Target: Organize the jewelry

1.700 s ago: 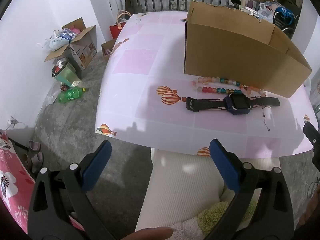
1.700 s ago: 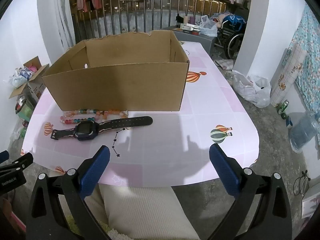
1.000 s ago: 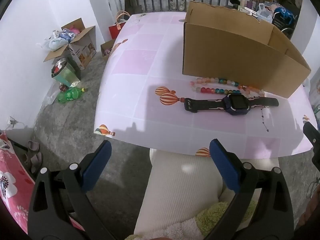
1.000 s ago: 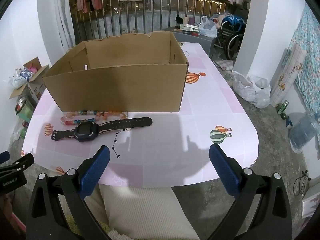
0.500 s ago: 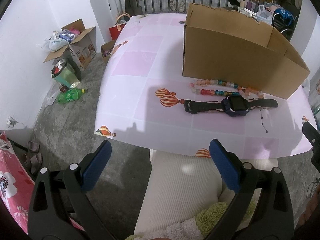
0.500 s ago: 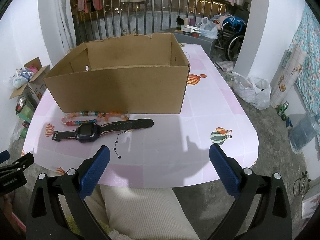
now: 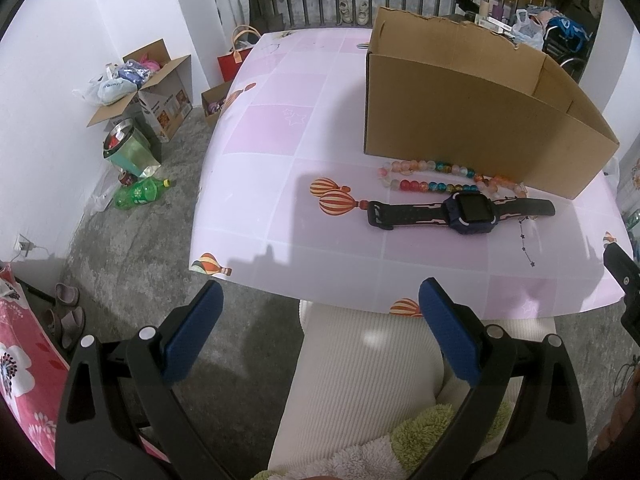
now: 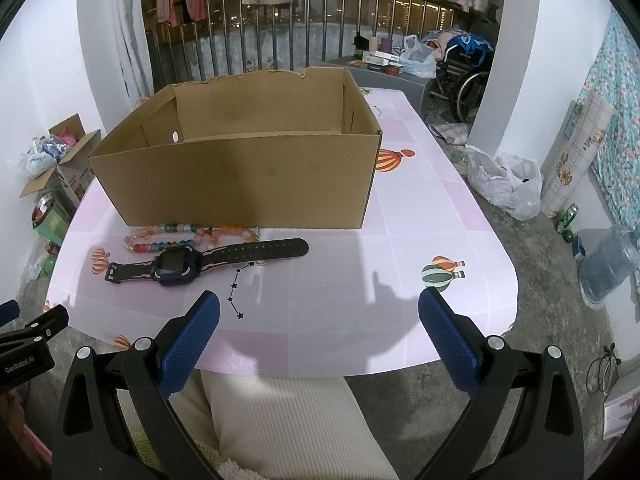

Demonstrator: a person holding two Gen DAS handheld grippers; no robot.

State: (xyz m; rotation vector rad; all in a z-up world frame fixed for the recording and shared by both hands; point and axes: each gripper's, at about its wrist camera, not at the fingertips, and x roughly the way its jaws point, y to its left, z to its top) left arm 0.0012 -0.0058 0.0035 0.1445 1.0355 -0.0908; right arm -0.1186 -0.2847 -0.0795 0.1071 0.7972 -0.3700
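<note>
Left tongs [image 7: 320, 332] spread wide, holding nothing; right tongs [image 8: 320, 340] likewise wide, holding nothing.

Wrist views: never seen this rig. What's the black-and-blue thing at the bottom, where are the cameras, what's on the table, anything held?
No robot arm here: a person holds a two-finger gripper in each hand, each with a fisheye camera looking along its fingers. The left gripper and right gripper are both open, holding nothing, short of the table. On the table lie a dark watch, a bead bracelet behind it, and an open cardboard box. The cream ribbed fabric below is the person's clothing.
</note>
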